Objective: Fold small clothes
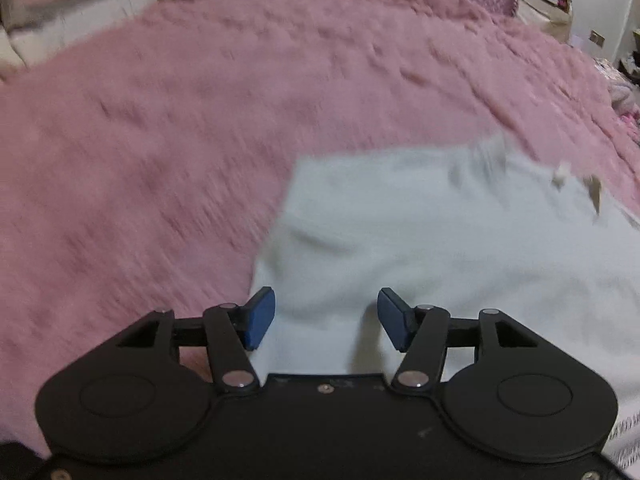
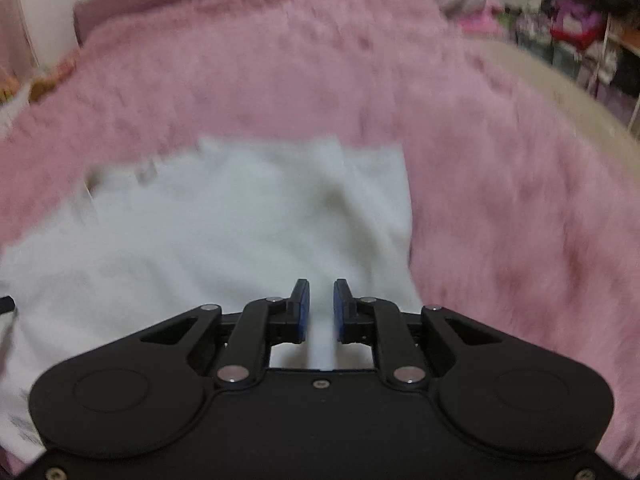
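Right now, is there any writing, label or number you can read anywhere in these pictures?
None can be read.
White garment: no print visible.
Pink blanket: plain.
Shelf clutter: too blurred to read.
Each claw: no markings visible.

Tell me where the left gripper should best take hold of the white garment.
Probably the near left corner of the garment, approached from its left edge over the pink blanket. That edge lies flat and exposed just ahead of the open left gripper, so a finger could slide under it.
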The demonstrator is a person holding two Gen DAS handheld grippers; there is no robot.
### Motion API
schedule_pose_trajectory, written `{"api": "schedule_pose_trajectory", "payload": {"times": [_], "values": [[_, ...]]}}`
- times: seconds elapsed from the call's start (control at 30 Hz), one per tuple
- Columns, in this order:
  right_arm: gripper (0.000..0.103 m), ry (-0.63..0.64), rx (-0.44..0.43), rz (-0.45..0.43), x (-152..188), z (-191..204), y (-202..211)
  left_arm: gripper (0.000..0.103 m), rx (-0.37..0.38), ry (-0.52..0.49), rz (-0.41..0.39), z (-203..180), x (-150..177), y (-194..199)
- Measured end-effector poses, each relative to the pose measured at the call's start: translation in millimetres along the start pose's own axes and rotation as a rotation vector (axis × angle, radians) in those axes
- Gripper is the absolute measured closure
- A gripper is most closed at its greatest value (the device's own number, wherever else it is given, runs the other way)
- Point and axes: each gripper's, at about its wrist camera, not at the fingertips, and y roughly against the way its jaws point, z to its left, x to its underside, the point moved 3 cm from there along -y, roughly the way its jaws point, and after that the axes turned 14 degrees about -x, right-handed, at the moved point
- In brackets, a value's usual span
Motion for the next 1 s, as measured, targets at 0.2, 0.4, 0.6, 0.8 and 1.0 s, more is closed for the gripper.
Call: {"api": "schedule_pose_trajectory", "payload": {"times": [0.2,0.4,0.6,0.8,1.0], "values": [[0.094,0.018,0.090,-0.027,-28,-15,-39,0.043,-0.048,0.026,-0.098,5,-32,-8],[0.098,0.090,0.141,0.054,-12,-25,-75,0.027,-0.009,-0.030,-0.014,2,-18,-71],[0.061,0.102,0.053,0.017,1,-8,3,0.029,-0.116,-0.107,-0.026,28,-15,-5],[0.061,-0.030,0.081,0.018,57,-19,75,0.029,-0.063,0.015,0.009,63,43,46],[0.060,-0.212,0.060,0.099,101,-38,89,0.029,-0.128,-0.110,0.087,43,81,30]]}}
